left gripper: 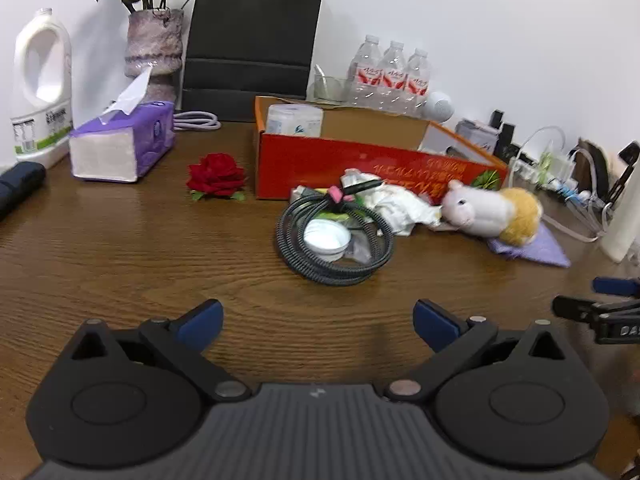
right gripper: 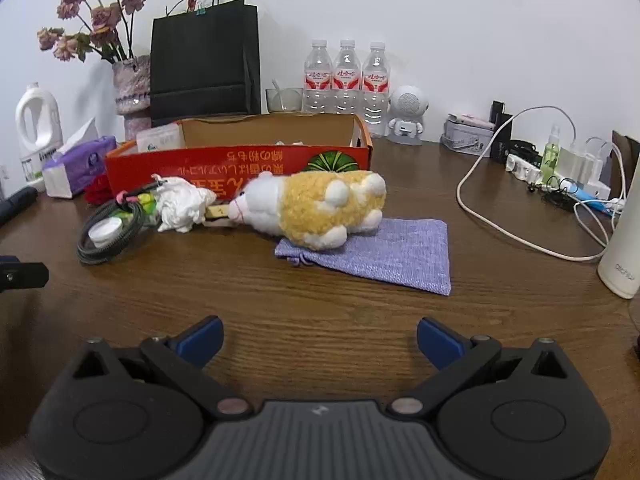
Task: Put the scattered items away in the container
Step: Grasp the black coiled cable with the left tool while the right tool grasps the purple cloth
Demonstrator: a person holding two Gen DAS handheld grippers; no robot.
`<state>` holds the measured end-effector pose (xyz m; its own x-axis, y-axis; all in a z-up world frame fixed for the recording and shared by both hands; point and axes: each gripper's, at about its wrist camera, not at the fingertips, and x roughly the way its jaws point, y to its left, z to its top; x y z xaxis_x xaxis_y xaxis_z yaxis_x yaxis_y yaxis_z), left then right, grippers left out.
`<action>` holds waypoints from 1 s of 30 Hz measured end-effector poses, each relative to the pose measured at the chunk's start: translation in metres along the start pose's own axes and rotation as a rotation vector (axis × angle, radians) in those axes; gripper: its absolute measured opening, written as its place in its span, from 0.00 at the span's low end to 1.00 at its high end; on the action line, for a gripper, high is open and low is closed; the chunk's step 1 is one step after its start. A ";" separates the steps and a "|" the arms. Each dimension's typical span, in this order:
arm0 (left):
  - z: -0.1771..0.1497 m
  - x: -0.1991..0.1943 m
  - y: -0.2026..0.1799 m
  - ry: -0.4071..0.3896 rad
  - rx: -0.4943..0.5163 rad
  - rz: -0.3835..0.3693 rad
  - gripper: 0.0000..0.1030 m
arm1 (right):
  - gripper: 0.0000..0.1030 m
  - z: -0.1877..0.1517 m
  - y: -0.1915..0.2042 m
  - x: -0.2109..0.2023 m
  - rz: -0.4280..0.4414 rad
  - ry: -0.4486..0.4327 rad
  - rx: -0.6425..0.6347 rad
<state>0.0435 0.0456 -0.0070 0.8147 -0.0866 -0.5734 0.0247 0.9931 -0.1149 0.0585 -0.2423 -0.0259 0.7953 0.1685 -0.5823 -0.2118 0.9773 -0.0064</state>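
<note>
Left wrist view: both tools — left tool (left gripper: 318, 324), right tool (right gripper: 320, 338) — are held apart, empty; cable (left gripper: 334, 240), tissue (left gripper: 404, 206), plush (right gripper: 316, 210) and pouch (right gripper: 384, 254) remain outside the box (left gripper: 360, 164).

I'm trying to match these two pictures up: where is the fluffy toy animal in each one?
Left wrist view: the plush toy lies right of centre, head pointing left, on the purple pouch.
Right wrist view: the plush toy lies at centre, head pointing left, partly on the pouch.
Shared landmark: the orange box just behind it.
</note>
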 end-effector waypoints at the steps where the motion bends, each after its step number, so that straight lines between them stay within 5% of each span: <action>1: -0.002 0.001 -0.001 0.003 0.003 0.013 1.00 | 1.00 -0.001 0.001 0.000 0.002 -0.001 0.003; 20: -0.009 0.006 -0.007 0.022 0.018 0.083 1.00 | 1.00 -0.003 -0.006 0.000 0.019 -0.017 0.066; 30: 0.027 0.051 -0.018 0.067 0.047 0.037 1.00 | 1.00 0.041 -0.039 0.050 -0.044 0.040 0.037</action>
<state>0.1001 0.0250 -0.0125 0.7747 -0.0537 -0.6300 0.0239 0.9982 -0.0558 0.1294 -0.2671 -0.0217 0.7798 0.1210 -0.6142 -0.1556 0.9878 -0.0030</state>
